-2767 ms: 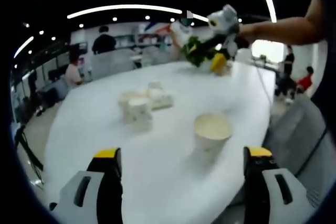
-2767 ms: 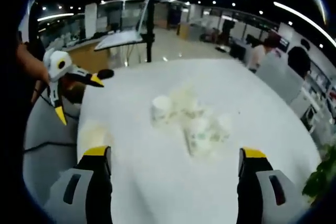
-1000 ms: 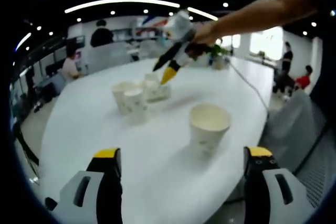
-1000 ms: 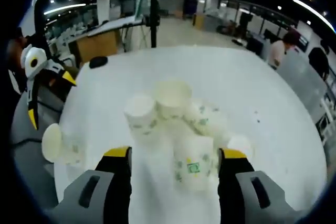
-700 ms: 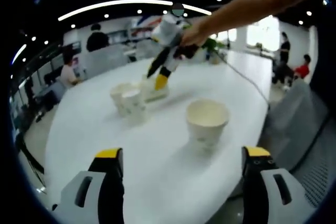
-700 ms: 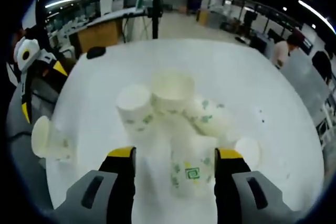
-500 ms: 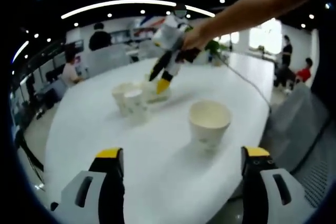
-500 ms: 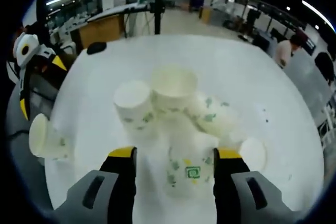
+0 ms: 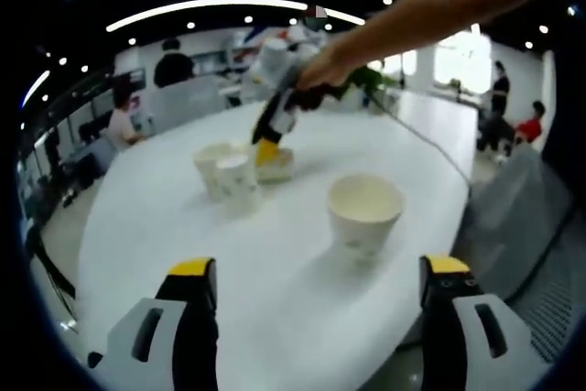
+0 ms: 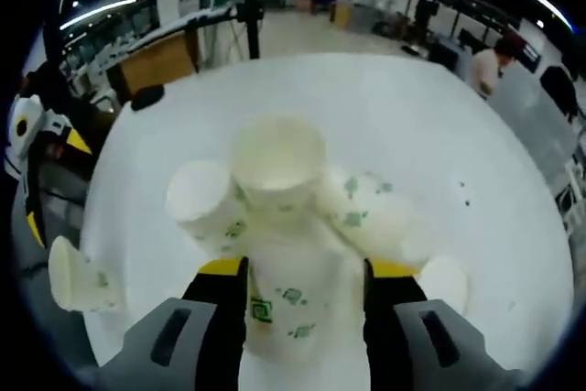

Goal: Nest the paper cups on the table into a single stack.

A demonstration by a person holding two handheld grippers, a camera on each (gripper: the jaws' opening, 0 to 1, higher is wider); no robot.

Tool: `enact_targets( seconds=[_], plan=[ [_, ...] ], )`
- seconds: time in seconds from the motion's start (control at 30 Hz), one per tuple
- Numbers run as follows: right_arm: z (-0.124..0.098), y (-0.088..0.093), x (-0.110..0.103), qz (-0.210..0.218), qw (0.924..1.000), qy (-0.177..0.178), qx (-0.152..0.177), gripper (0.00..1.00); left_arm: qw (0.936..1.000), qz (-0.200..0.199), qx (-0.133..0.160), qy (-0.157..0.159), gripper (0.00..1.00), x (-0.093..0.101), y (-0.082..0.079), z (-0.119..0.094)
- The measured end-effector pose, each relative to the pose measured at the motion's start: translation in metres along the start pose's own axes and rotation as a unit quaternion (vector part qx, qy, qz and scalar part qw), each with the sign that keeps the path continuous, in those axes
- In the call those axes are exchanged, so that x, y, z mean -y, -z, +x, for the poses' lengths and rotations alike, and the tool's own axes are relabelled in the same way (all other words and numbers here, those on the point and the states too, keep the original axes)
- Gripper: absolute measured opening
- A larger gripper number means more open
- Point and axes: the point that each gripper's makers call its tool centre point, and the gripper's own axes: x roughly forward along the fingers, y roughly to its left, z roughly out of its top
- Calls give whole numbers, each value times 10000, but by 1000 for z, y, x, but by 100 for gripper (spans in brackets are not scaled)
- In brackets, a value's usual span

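Several white paper cups with green print sit bunched on the white table (image 10: 439,144). One upright cup (image 10: 277,157) shows its open mouth, with another cup (image 10: 200,194) to its left and a cup on its side (image 10: 366,210) to its right. My right gripper (image 10: 304,272) is down over a lying cup (image 10: 293,309), and both jaws press its sides. In the left gripper view the right gripper (image 9: 273,116) dips into the bunch (image 9: 229,171). A lone upright cup (image 9: 364,211) stands ahead of my open left gripper (image 9: 318,272), which holds nothing.
A person's bare arm (image 9: 430,6) reaches in from the upper right. The table edge (image 9: 458,226) falls away by a grey chair (image 9: 522,217). A black mouse-like object (image 10: 146,96) lies at the far rim. People sit at desks (image 9: 119,121) beyond.
My right gripper has dropped closer onto the bunch and its jaws have narrowed onto the lying cup. The left gripper has stayed open and nearly still.
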Motion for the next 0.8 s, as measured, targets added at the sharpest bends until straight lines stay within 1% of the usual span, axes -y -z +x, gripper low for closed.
enact_targets(
  seconds=[0.07, 0.17, 0.3, 0.4, 0.47, 0.5, 0.6, 0.8],
  plan=[
    [3, 1, -1, 90, 9999, -20, -58, 48, 10000, 4, -15, 2, 91, 0, 1, 0],
    [8, 4, -2, 64, 9999, 1, -132, 47, 10000, 6, -26, 16, 90, 1, 2, 0],
    [13, 6, -5, 346, 9990, -91, -260, 46, 10000, 15, -40, 24, 90, 1, 2, 0],
    [14, 5, -4, 411, 9989, -67, -234, 45, 10000, 25, -52, 34, 90, 2, 2, 0],
    [14, 7, -7, 525, 9983, -85, -236, 44, 10000, 28, -58, 44, 90, 3, 1, 0],
    [14, 9, -8, 590, 9978, -111, -274, 41, 10000, 23, -59, 51, 90, 3, 1, 0],
    [12, 9, -9, 543, 9983, -90, -175, 40, 10000, 21, -66, 39, 90, 3, 1, 0],
    [5, 6, -11, 517, 9986, -72, -98, 39, 10000, 33, -47, 11, 90, 2, 0, 0]
  ],
)
